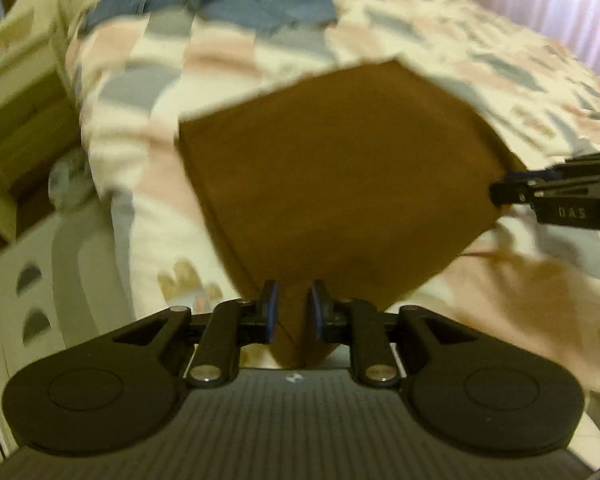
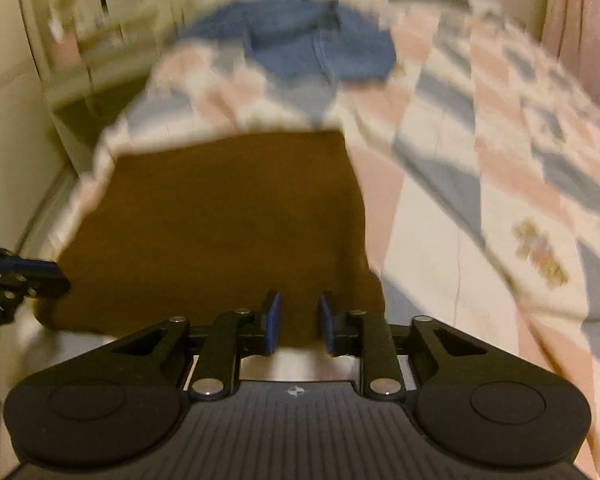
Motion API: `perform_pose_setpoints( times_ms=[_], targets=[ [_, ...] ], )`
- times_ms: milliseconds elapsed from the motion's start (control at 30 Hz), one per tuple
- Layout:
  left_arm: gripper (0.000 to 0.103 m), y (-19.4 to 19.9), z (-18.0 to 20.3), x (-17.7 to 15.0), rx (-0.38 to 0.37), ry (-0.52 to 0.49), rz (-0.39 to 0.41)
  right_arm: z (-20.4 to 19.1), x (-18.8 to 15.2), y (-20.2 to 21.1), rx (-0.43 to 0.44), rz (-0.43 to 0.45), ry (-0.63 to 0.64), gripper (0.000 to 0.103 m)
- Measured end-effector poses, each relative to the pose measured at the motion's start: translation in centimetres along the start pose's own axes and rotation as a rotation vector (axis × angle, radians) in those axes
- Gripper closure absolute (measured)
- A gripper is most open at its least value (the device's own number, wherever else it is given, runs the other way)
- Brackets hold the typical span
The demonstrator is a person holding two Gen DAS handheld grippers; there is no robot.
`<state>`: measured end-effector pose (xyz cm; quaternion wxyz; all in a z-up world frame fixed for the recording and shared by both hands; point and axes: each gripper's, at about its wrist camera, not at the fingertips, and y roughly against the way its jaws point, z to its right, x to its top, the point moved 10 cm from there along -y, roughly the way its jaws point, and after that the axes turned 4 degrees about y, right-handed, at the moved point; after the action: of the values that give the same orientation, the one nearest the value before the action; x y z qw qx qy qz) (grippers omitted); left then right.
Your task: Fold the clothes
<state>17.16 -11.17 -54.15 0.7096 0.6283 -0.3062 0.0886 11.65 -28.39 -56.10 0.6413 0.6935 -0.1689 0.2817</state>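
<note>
Here, a brown garment (image 1: 340,184) lies spread flat on the patterned quilt (image 2: 500,152), near the bed's edge, its outline squared off as if folded at least once. The left gripper (image 1: 293,312) has brown cloth between its pads, which stand a little apart; it seems to be pinching a near corner, though blur keeps me from being sure the cloth is clamped. The right gripper (image 2: 299,326) sits at the near hem with its pads parted and only the cloth's edge between them, so I judge it not clamped. Each tool takes one end of the same side, likely so the edge travels evenly. A blue garment (image 2: 300,40) lies crumpled farther up the bed, well apart.
</note>
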Motion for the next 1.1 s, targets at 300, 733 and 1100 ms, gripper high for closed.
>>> perform_pose_setpoints(
  times_ms=[300, 733, 1100],
  targets=[
    [0.085, 5.7, -1.3, 2.2, 0.072, 0.087, -0.045, -1.1, 2.4, 4.0, -0.059, -0.046, -0.037, 0.063],
    [0.078, 8.0, -1.0, 2.1, 0.078, 0.128, -0.08, -3.3, 4.5, 7.4, -0.055, -0.055, -0.068, 0.036],
    [0.073, 6.6, -1.8, 1.6, 0.085, 0.146, -0.118, -3.1, 3.7, 5.5, -0.048, -0.1, -0.06, 0.03]
  ],
)
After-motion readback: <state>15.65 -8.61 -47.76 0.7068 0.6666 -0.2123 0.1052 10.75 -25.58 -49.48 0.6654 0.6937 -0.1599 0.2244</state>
